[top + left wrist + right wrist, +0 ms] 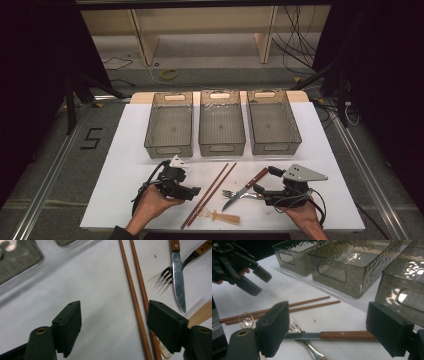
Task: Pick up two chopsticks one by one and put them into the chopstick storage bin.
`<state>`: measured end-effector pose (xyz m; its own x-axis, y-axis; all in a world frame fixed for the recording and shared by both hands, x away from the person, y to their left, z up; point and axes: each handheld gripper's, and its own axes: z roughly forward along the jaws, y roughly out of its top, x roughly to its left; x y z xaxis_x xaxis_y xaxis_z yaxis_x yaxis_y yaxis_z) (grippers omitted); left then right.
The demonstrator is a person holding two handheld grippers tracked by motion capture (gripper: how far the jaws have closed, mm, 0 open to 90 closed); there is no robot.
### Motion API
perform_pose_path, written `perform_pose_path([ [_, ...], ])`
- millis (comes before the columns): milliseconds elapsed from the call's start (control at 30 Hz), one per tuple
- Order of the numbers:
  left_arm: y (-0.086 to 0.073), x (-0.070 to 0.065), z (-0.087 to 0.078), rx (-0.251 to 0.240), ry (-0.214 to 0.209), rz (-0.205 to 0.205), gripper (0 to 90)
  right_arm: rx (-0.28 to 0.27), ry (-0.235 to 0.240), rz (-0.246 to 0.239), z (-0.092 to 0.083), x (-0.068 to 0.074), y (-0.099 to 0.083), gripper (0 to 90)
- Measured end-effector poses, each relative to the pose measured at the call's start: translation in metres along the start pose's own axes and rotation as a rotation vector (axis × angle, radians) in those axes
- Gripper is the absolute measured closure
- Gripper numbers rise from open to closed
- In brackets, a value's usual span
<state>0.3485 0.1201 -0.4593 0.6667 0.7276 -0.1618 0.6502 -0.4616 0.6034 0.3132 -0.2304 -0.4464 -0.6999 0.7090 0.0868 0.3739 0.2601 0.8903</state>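
A pair of brown chopsticks [209, 194] lies side by side near the front edge of the desk [125, 145], at its middle, slanting toward the far right. Just right of them a wood-handled knife [245, 188] crosses over a fork [235, 194], touching it. A clear amber utensil [220, 216] rests at the front edge, touching the chopsticks' near ends.

The left gripper [191, 191], held in a hand [151, 204], hovers just left of the chopsticks, jaws wide apart and holding nothing. The right gripper [263, 180], held in the other hand [304, 216], sits beside the knife and fork, jaws wide apart, empty.

Three smoky translucent bins [222, 127] stand in a row along the far edge, side by side.
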Motion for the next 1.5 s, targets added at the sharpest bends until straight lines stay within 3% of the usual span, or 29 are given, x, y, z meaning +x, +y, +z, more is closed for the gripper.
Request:
perform_pose_path([
  [33, 0.003, -0.002, 0.005, 0.029, -0.013, 0.003, 28.7, 0.000, 0.001, 0.002, 0.000, 0.000, 0.000, 20.3],
  [167, 0.007, -0.006, 0.012, 0.059, -0.014, 0.006, 31.0, 0.003, 0.005, 0.002, 0.001, 0.000, 0.000, 20.3],
  [233, 0.012, -0.011, 0.017, 0.088, -0.004, 0.028, 32.5, 0.005, 0.007, 0.002, 0.001, 0.000, 0.000, 20.3],
  [567, 0.014, -0.011, 0.027, 0.130, 0.004, 0.035, 38.1, 0.005, 0.010, 0.005, 0.000, 0.000, 0.000, 20.5],
  [900, 0.019, -0.018, 0.034, 0.178, 0.009, 0.075, 42.5, 0.007, 0.011, 0.009, 0.000, 0.000, 0.000, 20.4],
  [1200, 0.024, -0.024, 0.041, 0.234, 0.027, 0.124, 52.0, 0.002, 0.014, 0.010, 0.000, -0.001, 0.000, 20.4],
  [1500, 0.025, -0.023, 0.040, 0.266, 0.042, 0.168, 63.6, 0.004, 0.015, 0.011, 0.000, -0.001, 0.000, 20.6],
])
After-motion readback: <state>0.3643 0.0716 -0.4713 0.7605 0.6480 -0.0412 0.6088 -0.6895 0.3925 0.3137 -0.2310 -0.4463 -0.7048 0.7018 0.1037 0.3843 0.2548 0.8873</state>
